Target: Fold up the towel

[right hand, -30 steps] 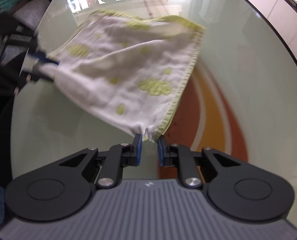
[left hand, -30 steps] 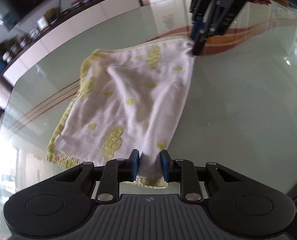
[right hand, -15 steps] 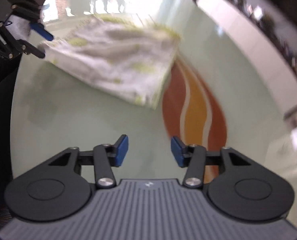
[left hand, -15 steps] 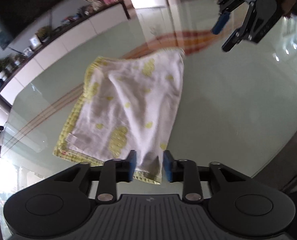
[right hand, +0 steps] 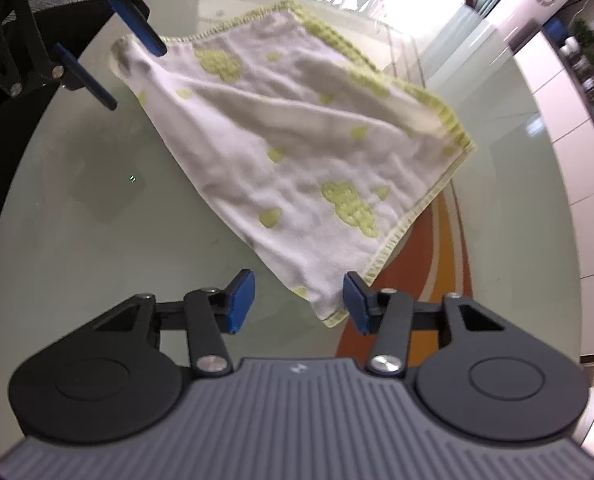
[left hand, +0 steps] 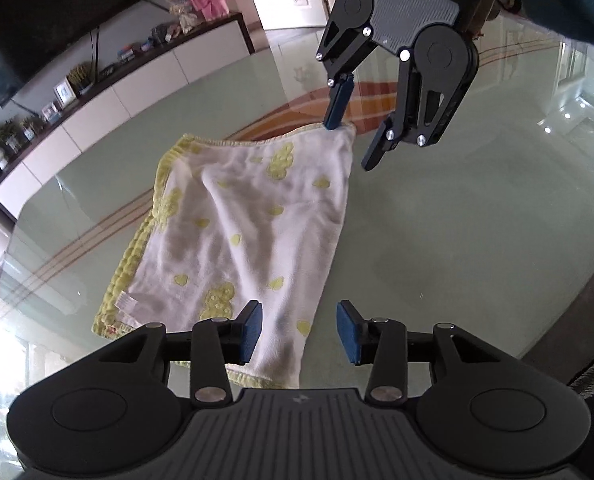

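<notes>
Left tool [left hand: 299, 332] spread wide, blue pads either side of the near corner of the towel [left hand: 249, 240] without pinching it. Right tool [right hand: 299, 300] likewise spread, one pad touching the opposite corner. Towel folded, white with yellow-green spots and trim, lying flat on the glass desk [left hand: 437, 240]. Beyond the far desk edge, a white cabinet [left hand: 109, 100] with trinkets below a dark television [left hand: 49, 12].

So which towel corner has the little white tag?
The towel's corner by the left gripper's left side. A white tag sticks out there over the yellow edge; the other corners show none.
</notes>
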A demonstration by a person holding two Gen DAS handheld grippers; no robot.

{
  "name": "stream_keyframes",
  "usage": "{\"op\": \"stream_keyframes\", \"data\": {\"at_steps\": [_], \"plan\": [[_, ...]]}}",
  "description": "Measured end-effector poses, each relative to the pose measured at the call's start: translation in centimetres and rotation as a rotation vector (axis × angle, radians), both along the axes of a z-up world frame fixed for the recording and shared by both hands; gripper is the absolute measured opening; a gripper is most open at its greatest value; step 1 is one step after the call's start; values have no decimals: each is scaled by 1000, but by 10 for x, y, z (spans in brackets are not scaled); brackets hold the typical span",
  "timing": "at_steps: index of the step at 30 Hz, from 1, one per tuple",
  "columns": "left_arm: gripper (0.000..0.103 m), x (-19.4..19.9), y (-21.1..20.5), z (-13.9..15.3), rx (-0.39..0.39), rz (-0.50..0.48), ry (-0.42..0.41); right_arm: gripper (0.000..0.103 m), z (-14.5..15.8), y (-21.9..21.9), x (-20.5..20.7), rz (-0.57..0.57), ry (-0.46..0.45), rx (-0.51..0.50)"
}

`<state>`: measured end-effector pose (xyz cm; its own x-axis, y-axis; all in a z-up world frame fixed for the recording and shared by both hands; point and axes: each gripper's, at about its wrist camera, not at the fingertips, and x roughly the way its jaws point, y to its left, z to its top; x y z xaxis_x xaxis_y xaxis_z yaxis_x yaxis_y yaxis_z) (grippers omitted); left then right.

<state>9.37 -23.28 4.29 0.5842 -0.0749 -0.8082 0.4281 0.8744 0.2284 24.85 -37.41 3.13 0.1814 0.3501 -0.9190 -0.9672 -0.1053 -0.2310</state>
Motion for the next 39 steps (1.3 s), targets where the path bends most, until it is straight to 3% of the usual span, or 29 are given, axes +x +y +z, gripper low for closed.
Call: {"op": "stream_keyframes", "data": {"at_steps": [9,14,17,21,29,39], "plan": [[33,25,-1,-11,18,84,122,38,-5,17,15,62,56,-36],[30,30,-3,-9,19,114,162,17,-4,27,20,60,113,-64],[28,30,-3,-9,18,125,172,12,-5,29,16,73,119,-81],[14,26,-1,-8,22,130,173,12,-5,25,15,45,142,-89],[9,13,7,-3,57,57,163,10,5,8,-9,-20,216,-99],[9,-19,29,-2,125,-64,178,10,9,5,-71,-45,309,-108]]}}
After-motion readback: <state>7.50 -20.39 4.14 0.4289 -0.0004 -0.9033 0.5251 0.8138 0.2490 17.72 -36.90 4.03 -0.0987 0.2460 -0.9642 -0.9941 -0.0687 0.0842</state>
